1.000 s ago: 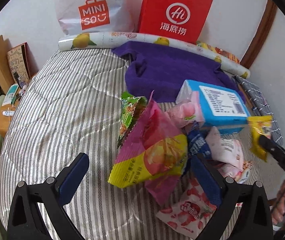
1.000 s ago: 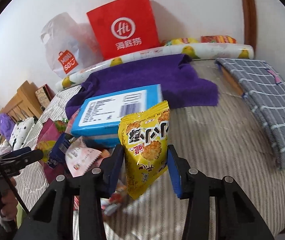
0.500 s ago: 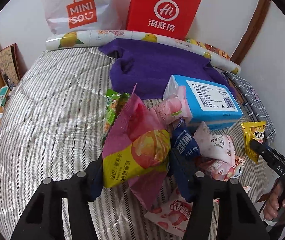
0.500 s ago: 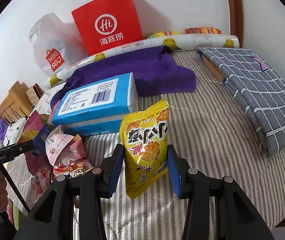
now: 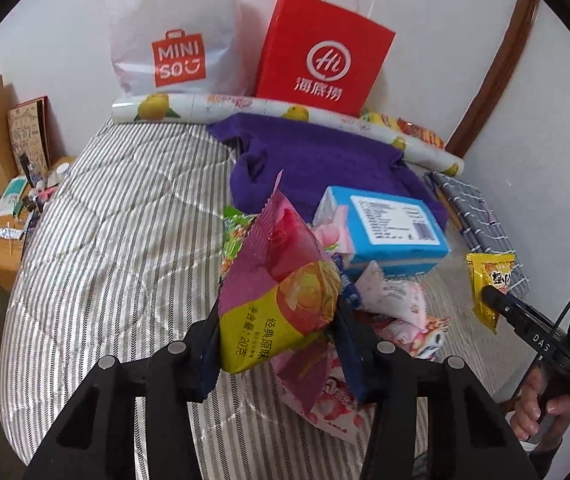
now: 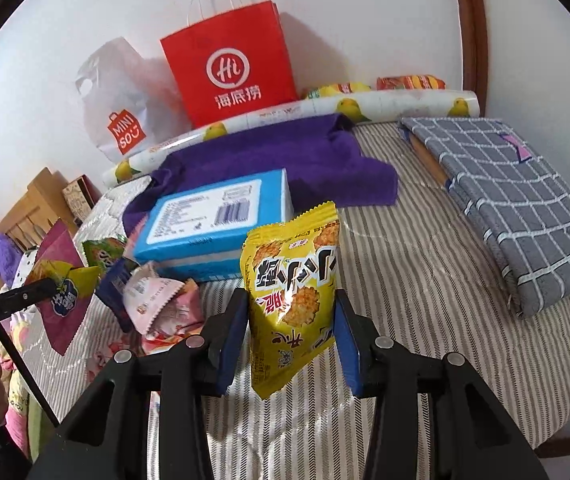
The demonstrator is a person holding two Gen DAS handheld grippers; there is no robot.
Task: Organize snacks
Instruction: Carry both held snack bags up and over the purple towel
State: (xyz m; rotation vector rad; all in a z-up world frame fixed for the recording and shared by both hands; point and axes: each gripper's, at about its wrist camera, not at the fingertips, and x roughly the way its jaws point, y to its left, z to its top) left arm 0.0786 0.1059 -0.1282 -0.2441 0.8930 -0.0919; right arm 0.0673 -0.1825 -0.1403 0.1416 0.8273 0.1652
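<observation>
Two grippers, left gripper (image 5: 277, 344) and right gripper (image 6: 291, 340), apparently clamp one packet each.

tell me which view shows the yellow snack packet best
The right wrist view: the yellow snack packet sits front and centre, its printed face fully visible between the right gripper's fingers. The left wrist view catches it only small at the right edge.

right gripper (image 6: 291, 344) clamping yellow snack packet (image 6: 293, 292), above striped bed (image 6: 405, 312)
</observation>
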